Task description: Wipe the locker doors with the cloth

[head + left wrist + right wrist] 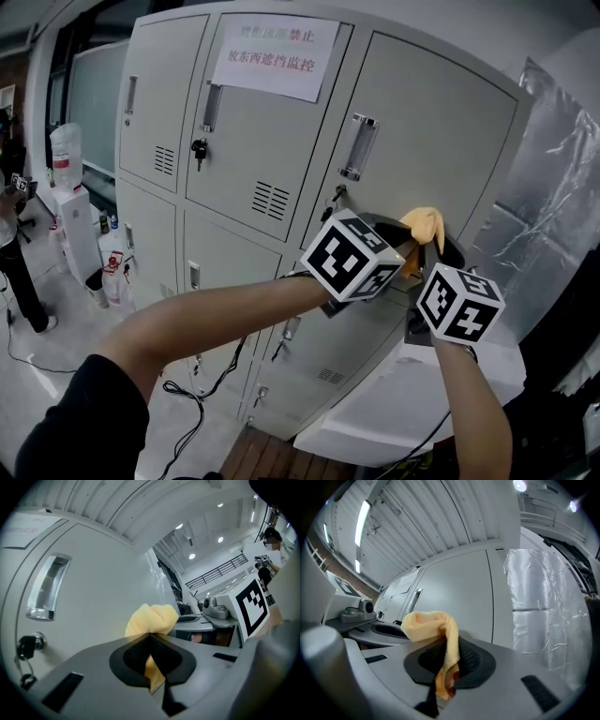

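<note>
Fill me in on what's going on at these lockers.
A person holds a tool in each hand. The left tool and the right tool are both shut on one yellow cloth, which is bunched between them. They hold it up in front of the lower part of the upper right locker door, to the right of its handle. Whether the cloth is touching the door can't be told from these views.

I've got the head cam looking down at the lockers (422, 122) from further back; both gripper cams sit v. close, tilted up, all sharing the cloth (427, 223).
</note>
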Available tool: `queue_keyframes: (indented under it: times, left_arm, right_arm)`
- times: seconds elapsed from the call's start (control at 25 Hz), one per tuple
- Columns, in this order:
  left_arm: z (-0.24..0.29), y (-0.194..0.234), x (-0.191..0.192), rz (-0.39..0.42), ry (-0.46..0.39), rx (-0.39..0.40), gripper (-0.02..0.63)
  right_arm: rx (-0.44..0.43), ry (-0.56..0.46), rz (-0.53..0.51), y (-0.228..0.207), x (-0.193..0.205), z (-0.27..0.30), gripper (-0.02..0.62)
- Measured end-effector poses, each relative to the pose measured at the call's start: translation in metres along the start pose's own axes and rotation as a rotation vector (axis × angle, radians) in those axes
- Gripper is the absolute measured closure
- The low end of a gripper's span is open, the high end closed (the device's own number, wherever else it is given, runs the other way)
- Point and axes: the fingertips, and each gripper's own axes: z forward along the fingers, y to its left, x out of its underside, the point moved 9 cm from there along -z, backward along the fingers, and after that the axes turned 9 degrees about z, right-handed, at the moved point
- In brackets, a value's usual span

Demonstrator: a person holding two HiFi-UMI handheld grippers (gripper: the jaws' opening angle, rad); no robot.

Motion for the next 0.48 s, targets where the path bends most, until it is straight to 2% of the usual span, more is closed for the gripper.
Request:
queue_keyframes:
  times: [0.48]
  left_arm:
    - [0.039, -0.026, -0.007, 0.026, -0.004, 0.087, 0.586]
  right_arm:
    - [0.073, 0.003, 0.016, -0.041, 0.0, -0.024, 0.532]
